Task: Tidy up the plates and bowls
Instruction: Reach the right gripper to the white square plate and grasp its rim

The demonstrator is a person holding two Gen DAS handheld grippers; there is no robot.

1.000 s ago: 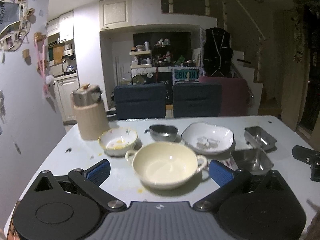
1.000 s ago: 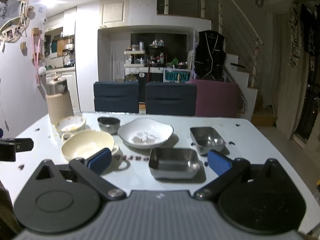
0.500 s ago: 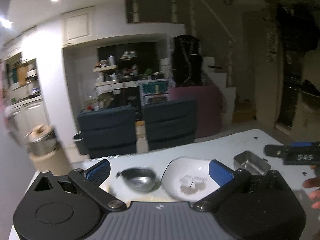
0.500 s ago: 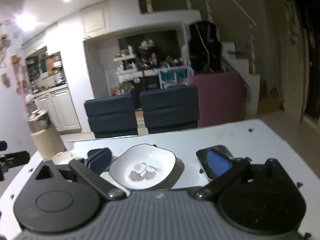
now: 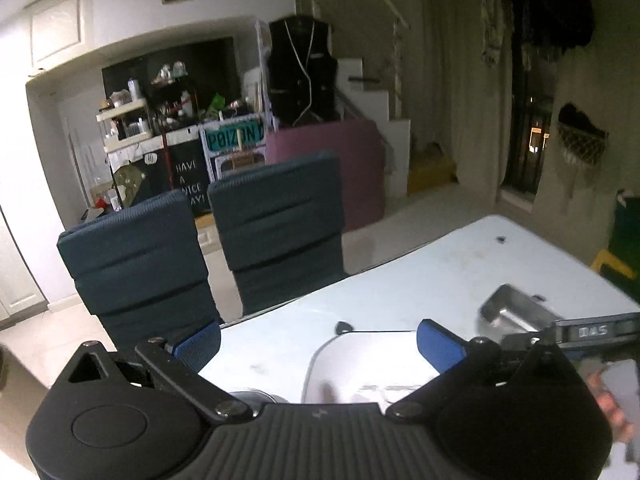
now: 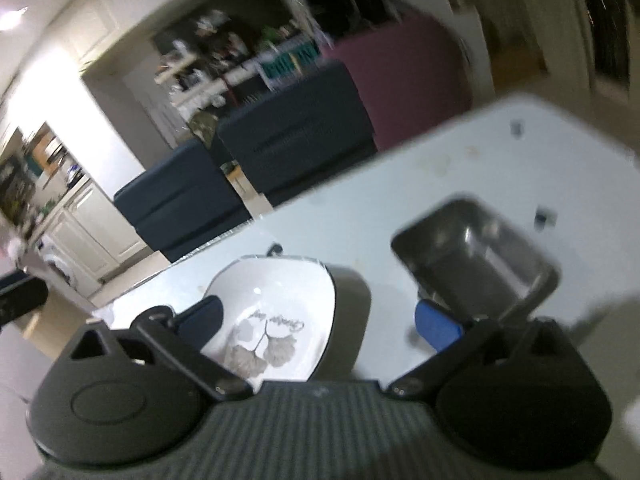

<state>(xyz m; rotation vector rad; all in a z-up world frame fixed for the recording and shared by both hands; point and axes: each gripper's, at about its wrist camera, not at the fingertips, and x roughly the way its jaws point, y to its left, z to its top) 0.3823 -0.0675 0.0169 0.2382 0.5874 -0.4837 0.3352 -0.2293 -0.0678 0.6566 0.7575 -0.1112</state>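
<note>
White dish: the white dish (image 6: 276, 320) with a grey leaf print lies flat on the bench (image 6: 460, 168), right under the right claw and between its fingers in that view. The left wrist view shows only its blurred near rim (image 5: 340, 364).
Steel tray: a rectangular steel tray (image 6: 476, 252) sits just beside the white dish on its right, near the right claw's right fingertip; in the left wrist view it lies further off (image 5: 516, 312).
Steel bowl: a rounded metal rim (image 5: 250, 394) peeks out low in the left wrist view, mostly hidden by the claw body.
Right claw: the right claw (image 6: 320, 320) has its fingers spread wide and grips nothing. Its view is tilted and smeared.
Left claw: the left claw (image 5: 320, 340) is likewise spread wide and empty, above the bench near the dish's edge.
Other hardware: the black bar marked "DAS" (image 5: 592, 330) at the right of the left wrist view looks like part of the other tool, with a blurred hand (image 5: 612, 400) below it.
Step in hand: as I judge it, an approach to a first dish, nothing lifted or stacked yet; which dish is meant is unclear.
Next move: probably steady the right claw, lower it over a rim of the white dish or the tray, and pinch firmly on the thin edge.
Surroundings: two dark blue chairs (image 5: 276, 232) stand at the bench's far side.
</note>
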